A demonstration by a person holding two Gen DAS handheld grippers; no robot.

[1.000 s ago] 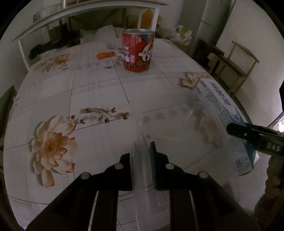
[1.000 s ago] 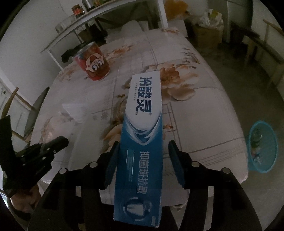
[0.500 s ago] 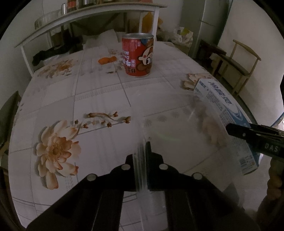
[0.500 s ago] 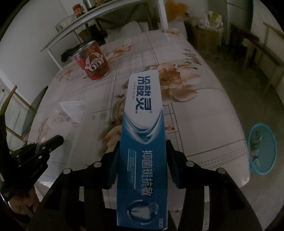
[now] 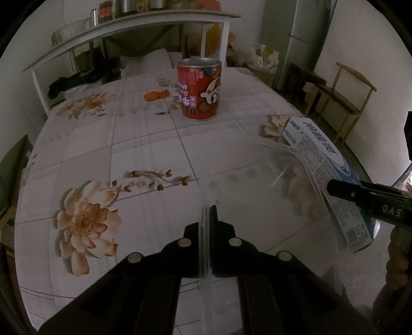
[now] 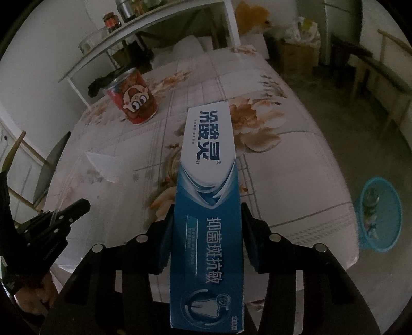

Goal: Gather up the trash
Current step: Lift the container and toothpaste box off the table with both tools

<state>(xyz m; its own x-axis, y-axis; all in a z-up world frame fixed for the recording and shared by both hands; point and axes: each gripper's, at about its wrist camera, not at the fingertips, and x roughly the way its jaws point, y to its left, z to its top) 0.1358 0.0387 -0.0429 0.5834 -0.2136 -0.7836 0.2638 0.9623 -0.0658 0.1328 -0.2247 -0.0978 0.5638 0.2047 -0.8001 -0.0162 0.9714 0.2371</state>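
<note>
My left gripper (image 5: 209, 210) is shut on the edge of a clear plastic sheet (image 5: 270, 190), held above the flowered table; it also shows in the right wrist view (image 6: 103, 165). My right gripper (image 6: 207, 208) is shut on a blue and white toothpaste box (image 6: 208, 185), lifted above the table near its right edge. The box (image 5: 327, 175) and the right gripper's finger (image 5: 365, 198) show at the right of the left wrist view, the box partly behind the sheet. The left gripper (image 6: 69, 214) shows at the left in the right wrist view.
A red cartoon can (image 5: 198, 89) stands at the far middle of the table (image 5: 90, 144). An orange scrap (image 5: 155, 95) lies left of it. A blue basket (image 6: 378, 214) stands on the floor right of the table. A wooden chair (image 5: 342, 95) and a shelf (image 5: 128, 23) stand beyond.
Both grippers closed, the left on the clear sheet, the right on the toothpaste box, and both items have risen off the table.
</note>
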